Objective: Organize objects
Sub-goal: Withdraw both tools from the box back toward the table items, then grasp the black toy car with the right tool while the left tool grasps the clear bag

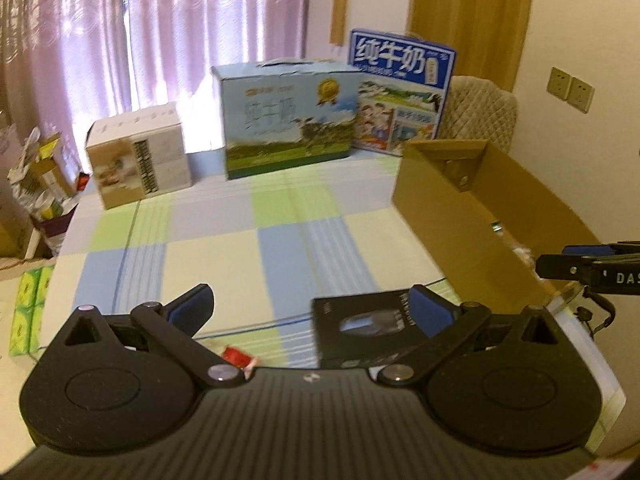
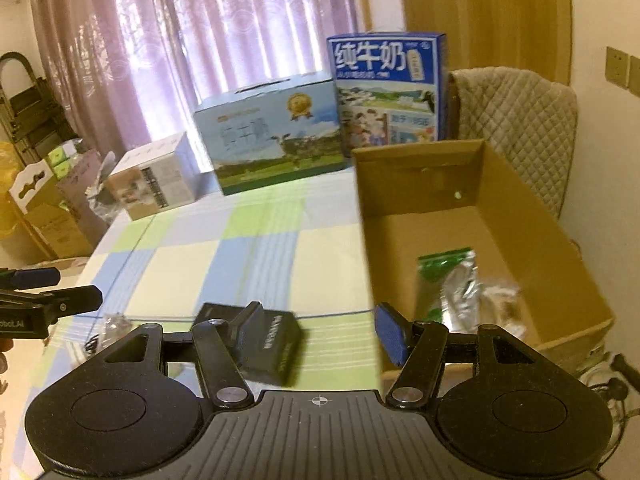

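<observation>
My right tongs (image 2: 320,330) and left tongs (image 1: 312,312) both stand apart, empty. The flat black box (image 2: 272,346), white lettering on its edge, lies on the checked tabletop (image 2: 260,248), near, left of the cardboard carton (image 2: 400,280).

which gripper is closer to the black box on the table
Right, as far as the views show. The right gripper is open with the black box between its fingers; the left gripper is open beside it, the box by one finger.

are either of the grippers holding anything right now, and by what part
Nothing is held. The left gripper and right gripper are both open; the black box lies on the table.
</observation>
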Motion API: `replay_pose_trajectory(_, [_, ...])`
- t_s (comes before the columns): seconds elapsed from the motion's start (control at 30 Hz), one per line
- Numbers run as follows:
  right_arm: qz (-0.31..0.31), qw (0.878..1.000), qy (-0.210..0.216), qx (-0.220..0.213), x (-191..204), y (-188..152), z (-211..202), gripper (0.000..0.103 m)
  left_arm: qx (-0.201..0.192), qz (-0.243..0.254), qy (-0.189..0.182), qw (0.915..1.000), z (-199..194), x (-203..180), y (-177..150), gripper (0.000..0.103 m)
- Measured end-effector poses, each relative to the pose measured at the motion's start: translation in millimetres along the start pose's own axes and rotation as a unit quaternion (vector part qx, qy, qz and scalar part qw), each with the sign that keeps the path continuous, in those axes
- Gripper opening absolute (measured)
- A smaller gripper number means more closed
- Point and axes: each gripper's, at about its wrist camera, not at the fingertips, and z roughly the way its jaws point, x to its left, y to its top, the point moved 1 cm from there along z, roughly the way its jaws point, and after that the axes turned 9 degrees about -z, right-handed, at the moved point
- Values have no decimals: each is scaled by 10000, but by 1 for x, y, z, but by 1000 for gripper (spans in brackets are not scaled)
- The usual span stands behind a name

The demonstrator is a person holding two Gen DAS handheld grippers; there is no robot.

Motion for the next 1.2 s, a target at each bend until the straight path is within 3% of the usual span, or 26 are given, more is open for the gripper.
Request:
replay_pose_trajectory(0.63, [-60, 9929, 626, 1010, 76, -50, 60, 59, 617, -475, 701, 9945, -5, 100, -38, 102])
replay_pose_trajectory(0.93, [-132, 9855, 819, 1483, 101, -70, 94, 59, 801, -665, 786, 9915, -1, 126, -53, 102])
replay_pose_trajectory(1.2, [-232, 9831, 706, 1672, 109, -82, 112, 59, 888, -701, 772, 9906, 5, 138, -58, 101])
